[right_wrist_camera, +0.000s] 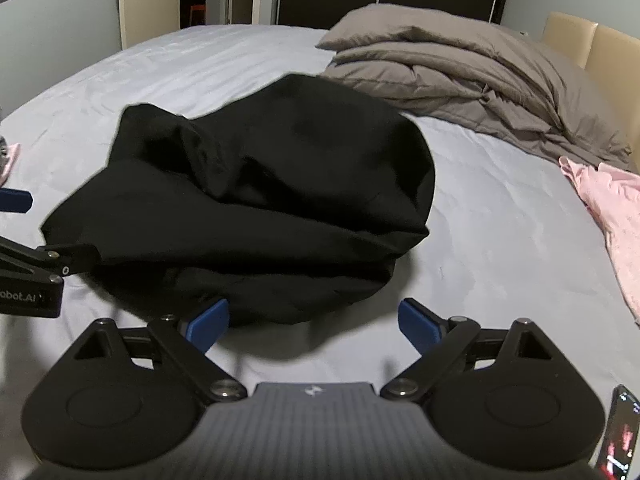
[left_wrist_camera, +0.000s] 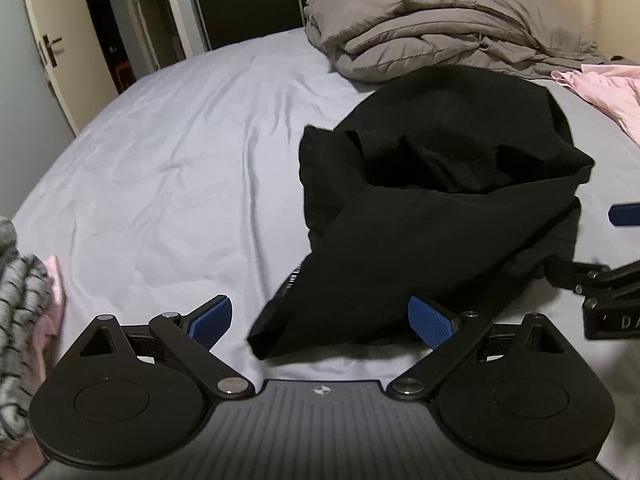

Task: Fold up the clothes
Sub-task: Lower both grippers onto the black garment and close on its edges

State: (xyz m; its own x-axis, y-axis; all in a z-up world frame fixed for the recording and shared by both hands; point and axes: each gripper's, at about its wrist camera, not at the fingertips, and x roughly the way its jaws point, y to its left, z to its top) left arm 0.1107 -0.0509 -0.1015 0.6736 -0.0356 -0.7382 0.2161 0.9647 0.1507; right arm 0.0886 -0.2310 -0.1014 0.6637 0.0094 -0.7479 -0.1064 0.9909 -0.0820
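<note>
Left tool [left_wrist_camera: 320,322] is standing wide open and gripping nothing; a near corner of the black garment [left_wrist_camera: 420,216] is lying between its blue pads, the right pad sitting against or just beside the cloth edge, contact not confirmable. Right tool [right_wrist_camera: 314,324] is likewise spread wide, its jaws reading as still adjusting at near full spread, holding nothing; the garment's near edge is lying just ahead of and between its pads, not pinched. The garment is resting in a loose, bunched heap on the bed [left_wrist_camera: 168,168], mid-sheet, near the grey duvet [left_wrist_camera: 432,32] and apart from the pink cloth [right_wrist_camera: 612,216]. Risks as judged: the heap is showing several overlapping layers, so either tool closing here is likely to be catching more than one layer, or the sheet beneath, and dragging the bundle instead of spreading it. The two tools are working close together at the same edge, so fouling each other is possible. Dark fabric is hiding hems and seams, making corner selection unreliable.
</note>
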